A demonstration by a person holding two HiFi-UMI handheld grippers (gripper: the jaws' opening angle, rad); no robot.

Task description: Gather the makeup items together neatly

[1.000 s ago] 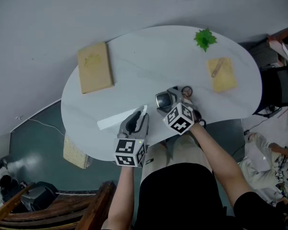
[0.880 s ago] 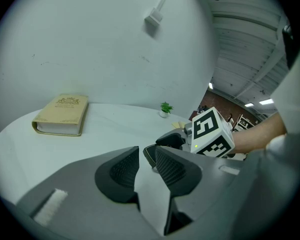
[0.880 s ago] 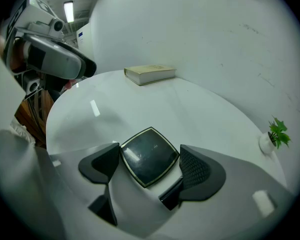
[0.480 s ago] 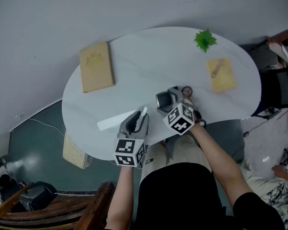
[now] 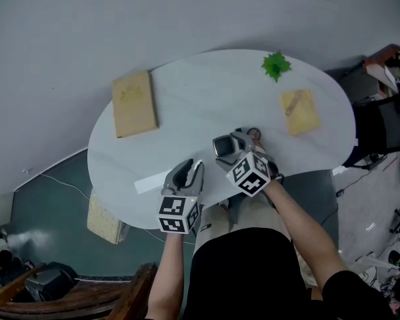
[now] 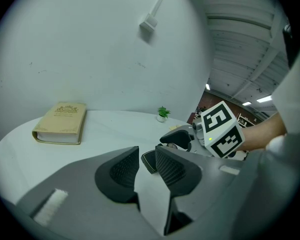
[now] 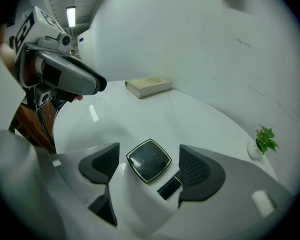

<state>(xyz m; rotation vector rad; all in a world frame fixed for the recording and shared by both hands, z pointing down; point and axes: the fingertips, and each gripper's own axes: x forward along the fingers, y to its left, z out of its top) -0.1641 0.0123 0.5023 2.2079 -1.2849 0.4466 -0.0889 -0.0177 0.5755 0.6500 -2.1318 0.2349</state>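
I've got the glossy black square compact (image 7: 149, 160), thin gold rim, lying flat on the white bench (image 7: 155, 114) inside my right tool (image 7: 147, 165), jaws spread, a black gold-banded tube (image 7: 169, 187) just beside it, left tool (image 6: 147, 165) spread, empty.

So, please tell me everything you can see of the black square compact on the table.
The compact is a closed, rounded square, glossy black with a thin pale rim, like plastic. It lies flat on the white table, framed by the right gripper, whose open fingers do not touch it. A small black stick lies beside one corner.
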